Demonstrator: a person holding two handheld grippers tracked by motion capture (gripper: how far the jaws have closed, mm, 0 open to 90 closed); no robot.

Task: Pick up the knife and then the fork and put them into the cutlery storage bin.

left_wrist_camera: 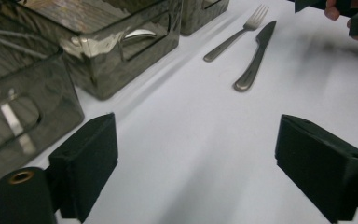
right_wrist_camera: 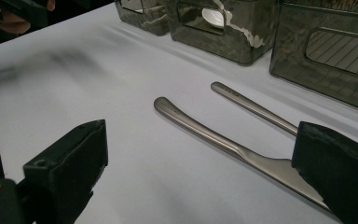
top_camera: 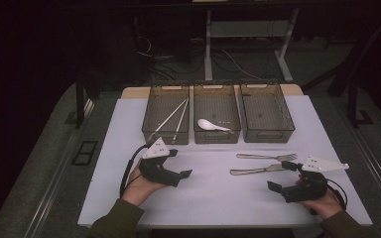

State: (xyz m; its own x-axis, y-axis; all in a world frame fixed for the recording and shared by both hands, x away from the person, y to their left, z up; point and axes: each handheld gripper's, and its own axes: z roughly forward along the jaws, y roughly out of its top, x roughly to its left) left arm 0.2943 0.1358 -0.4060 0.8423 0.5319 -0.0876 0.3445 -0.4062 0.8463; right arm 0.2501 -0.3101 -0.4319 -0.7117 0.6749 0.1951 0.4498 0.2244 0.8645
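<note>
So we've binned the chopsticks (top_camera: 173,116) and spoon (top_camera: 211,125); knife (top_camera: 258,170) and fork (top_camera: 267,156) wait ahead of both grippers' spread, empty jaws.

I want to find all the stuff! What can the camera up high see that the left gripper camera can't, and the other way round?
High view alone: the whole white spoon in the middle bin, the chopsticks as a pair in the left bin, and the empty right bin. Left gripper view alone: its own two black jaws up close, wide apart, nothing between them. Both: the fork, the knife and the white table.
</note>
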